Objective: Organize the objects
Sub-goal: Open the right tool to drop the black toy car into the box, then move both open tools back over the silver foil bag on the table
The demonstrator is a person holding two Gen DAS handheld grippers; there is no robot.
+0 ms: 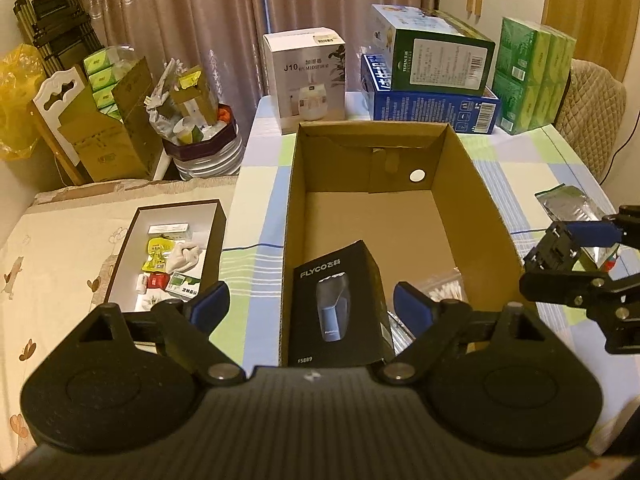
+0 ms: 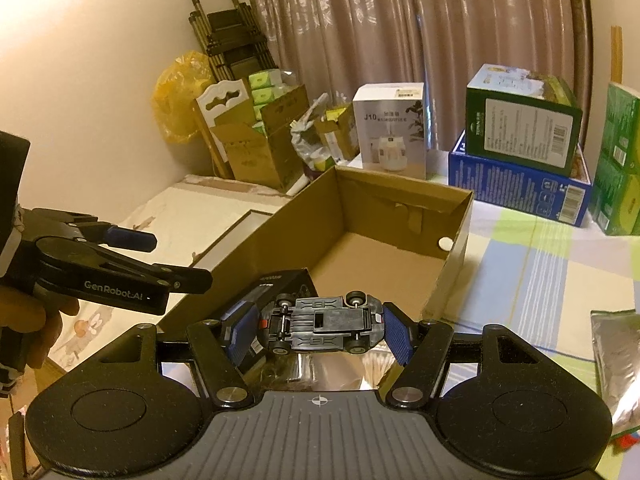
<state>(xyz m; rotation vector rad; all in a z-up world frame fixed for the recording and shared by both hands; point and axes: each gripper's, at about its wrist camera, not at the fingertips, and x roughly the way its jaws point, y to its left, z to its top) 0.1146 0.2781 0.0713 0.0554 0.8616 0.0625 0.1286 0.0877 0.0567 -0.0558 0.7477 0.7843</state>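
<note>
Two hand-held grippers at an open cardboard box (image 1: 472,200) on a checked tablecloth (image 1: 560,168).

Left wrist view: the left gripper (image 1: 310,308) stands with its blue pads spread wide and closes on nothing; a black Flyco shaver box (image 1: 338,304) stands upright between the pads without touching them, inside the near end of the cardboard box. At 9 o'clock from the cardboard box lies a shallow white-lined tray (image 1: 176,216) of small items; at 12 o'clock stand a white humidifier box (image 1: 306,80) and a green carton stacked on a blue one (image 1: 432,108). Right wrist view: the right gripper (image 2: 320,330) clamps a toy car (image 2: 324,324) end to end, underside toward the camera, over the box's near rim. A silver foil pouch (image 2: 616,344) lies at 3 o'clock from the car.
</note>
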